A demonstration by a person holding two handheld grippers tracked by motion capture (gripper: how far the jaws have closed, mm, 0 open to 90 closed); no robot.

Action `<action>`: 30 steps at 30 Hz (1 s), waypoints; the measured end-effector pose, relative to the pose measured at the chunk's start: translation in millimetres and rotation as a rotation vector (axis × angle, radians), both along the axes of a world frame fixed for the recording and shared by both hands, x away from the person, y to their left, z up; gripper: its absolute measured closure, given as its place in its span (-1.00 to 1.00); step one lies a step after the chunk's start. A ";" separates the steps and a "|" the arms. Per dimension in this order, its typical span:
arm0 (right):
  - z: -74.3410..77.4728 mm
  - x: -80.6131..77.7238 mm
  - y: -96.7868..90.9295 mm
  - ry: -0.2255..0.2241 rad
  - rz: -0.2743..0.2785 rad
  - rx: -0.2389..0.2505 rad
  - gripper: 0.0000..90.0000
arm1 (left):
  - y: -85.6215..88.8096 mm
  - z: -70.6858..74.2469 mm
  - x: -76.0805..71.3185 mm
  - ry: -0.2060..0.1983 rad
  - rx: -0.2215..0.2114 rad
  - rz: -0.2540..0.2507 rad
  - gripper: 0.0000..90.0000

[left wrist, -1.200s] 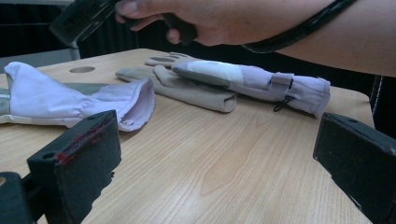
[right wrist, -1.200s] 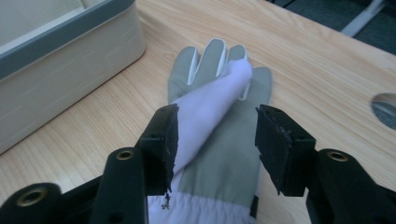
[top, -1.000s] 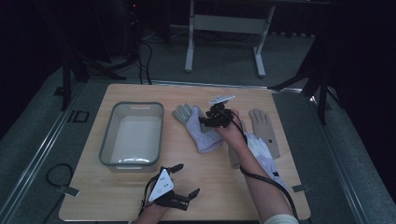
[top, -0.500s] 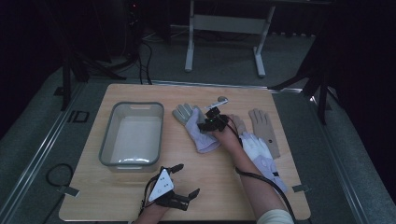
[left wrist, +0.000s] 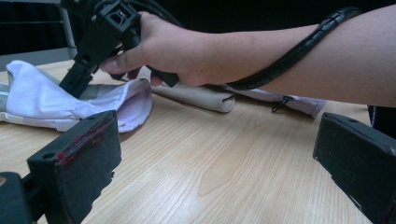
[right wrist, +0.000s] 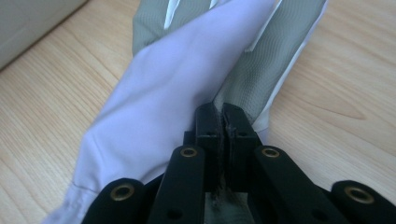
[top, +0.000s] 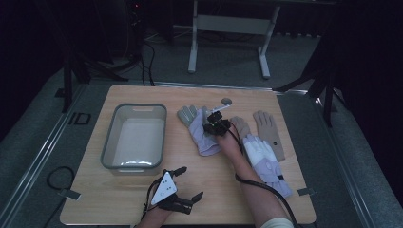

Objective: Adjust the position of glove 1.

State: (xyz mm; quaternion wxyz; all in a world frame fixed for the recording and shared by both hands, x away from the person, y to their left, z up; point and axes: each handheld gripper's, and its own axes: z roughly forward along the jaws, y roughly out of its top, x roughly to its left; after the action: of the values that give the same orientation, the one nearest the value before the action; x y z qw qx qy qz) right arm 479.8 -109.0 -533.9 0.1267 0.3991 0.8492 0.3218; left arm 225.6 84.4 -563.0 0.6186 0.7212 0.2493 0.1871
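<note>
The right gripper (right wrist: pixel 222 116) has just been closing — its jaws now meet, pinching the edge of the lavender-and-grey fabric glove (right wrist: pixel 187 84), which lies flat on the pale wooden table (right wrist: pixel 336 107) and fans out ahead of the jaw tips. The left gripper (left wrist: pixel 219 158) rests with its jaws spread wide — bare wood between them, the glove beyond its left jaw.

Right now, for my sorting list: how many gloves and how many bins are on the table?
Gloves: 4 (lilac-grey glove, white glove, tan glove, second tan glove)
Bins: 1 (grey bin)
Total: 5
</note>
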 end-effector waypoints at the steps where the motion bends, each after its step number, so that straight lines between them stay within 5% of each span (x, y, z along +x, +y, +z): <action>1: 2.6 -3.6 0.5 -0.008 -0.006 0.000 0.93 | 0.1 0.0 0.0 0.000 -0.001 0.000 -0.98; 6: 12.9 -15.5 -6.6 -0.010 -0.060 0.054 0.93 | 0.1 -0.1 -0.2 -0.002 -0.001 0.002 -0.98; 8: 25.4 -27.6 -16.0 -0.010 -0.116 0.133 0.93 | 0.1 -0.1 -0.3 -0.001 -0.002 0.005 -0.98; 11: 35.6 -40.8 -21.1 -0.016 -0.144 0.172 0.93 | 0.5 -0.1 -0.4 -0.003 -0.003 0.010 -0.98; 18: 53.1 -77.5 -33.2 -0.054 -0.226 0.213 0.93 | -0.1 -0.2 -1.4 -0.014 0.003 0.013 -0.98; 24: 49.9 -107.4 -39.8 -0.069 -0.279 0.262 0.93 | 0.9 -0.3 -0.9 -0.011 -0.002 0.022 -0.98; 30: 34.8 -125.3 -43.4 -0.020 -0.288 0.267 0.93 | 0.5 -0.2 -1.2 -0.017 0.008 0.020 -0.98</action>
State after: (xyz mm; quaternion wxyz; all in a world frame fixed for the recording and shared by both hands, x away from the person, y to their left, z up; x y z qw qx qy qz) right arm 354.5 -152.4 -499.1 0.1257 0.5266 0.7317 0.4140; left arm 224.3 84.9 -563.2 0.6157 0.7197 0.2504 0.2005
